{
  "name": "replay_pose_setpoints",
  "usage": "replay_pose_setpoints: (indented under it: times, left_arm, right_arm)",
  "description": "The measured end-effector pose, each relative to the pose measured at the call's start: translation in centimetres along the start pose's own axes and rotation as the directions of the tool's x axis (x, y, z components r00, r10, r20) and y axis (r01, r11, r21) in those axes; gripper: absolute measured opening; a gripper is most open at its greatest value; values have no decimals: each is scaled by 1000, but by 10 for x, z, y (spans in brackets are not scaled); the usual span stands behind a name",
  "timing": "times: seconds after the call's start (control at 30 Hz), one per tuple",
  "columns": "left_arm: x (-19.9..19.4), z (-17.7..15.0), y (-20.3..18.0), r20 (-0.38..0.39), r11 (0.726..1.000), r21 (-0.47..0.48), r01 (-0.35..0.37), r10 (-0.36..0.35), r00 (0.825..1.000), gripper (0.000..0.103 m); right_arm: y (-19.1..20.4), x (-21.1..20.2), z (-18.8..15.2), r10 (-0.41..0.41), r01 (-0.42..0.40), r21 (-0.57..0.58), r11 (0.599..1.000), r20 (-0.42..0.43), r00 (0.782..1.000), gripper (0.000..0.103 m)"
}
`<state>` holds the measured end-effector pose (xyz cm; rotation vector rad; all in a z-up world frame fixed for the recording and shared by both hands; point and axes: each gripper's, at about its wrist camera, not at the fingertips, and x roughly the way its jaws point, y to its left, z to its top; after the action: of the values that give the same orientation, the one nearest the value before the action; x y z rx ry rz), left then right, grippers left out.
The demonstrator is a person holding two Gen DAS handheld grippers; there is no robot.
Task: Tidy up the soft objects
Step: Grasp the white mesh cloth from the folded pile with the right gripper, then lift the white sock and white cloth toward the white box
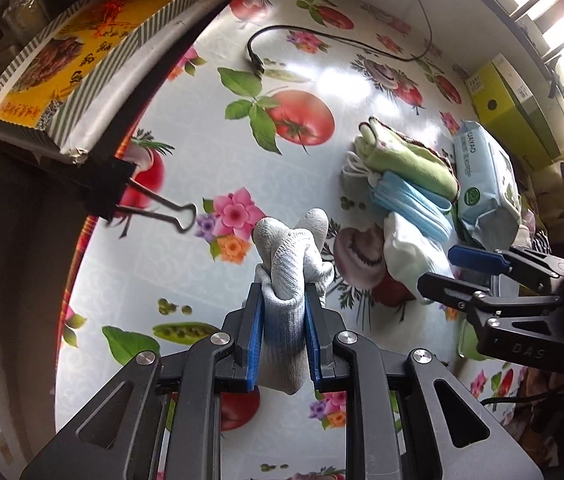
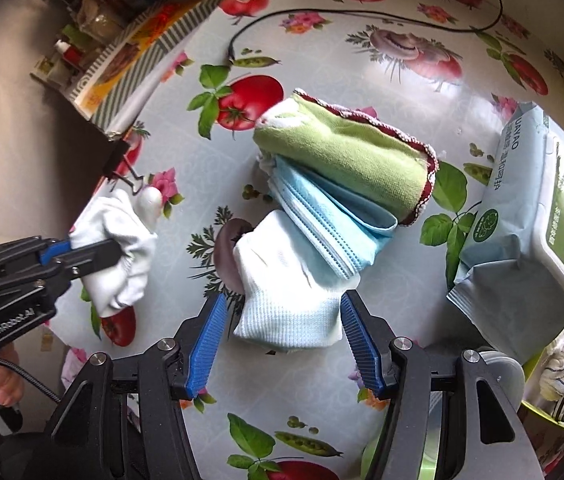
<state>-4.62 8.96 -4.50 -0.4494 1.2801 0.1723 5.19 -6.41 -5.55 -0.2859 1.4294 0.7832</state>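
Your left gripper clamps a bunched, knitted white glove above the glossy flowered tablecloth. Your right gripper stands open astride a second ribbed glove, beside pleated blue masks and a folded green towel.

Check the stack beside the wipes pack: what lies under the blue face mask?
A white glove lies under the blue face mask's lower end; a green cloth lies over its upper part. Whether anything more lies beneath the mask cannot be seen.
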Motion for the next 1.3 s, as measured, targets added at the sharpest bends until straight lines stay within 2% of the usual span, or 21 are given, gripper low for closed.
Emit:
replay_pose_setpoints:
  times: [0.17, 0.3, 0.53, 0.93, 1.3]
  left_arm:
    - [1, 7, -3, 8, 1000, 9, -5, 5, 1000, 20]
    - [0, 11, -5, 14, 1000, 15, -10, 10, 1000, 20]
    - [-6, 18, -17, 35, 999, 30, -24, 23, 999, 19]
    - [-15, 26, -43, 52, 997, 79, -24, 20, 998, 19]
    - [-22, 32, -80, 65, 990, 144, 5, -15, 998, 19]
  right_arm:
    - [-3, 7, 1, -9, 9, 8, 1000, -12, 1000, 30]
    - [-5, 3, -2, -7, 7, -2, 1000, -5, 1000, 21]
    - [-1, -26, -10, 31, -30, -16, 999, 50, 998, 20]
    - [-13, -75, -26, 83, -89, 29, 996, 164, 983, 20]
    - [-43, -104, -40, 79, -107, 104, 989, 245, 966, 20]
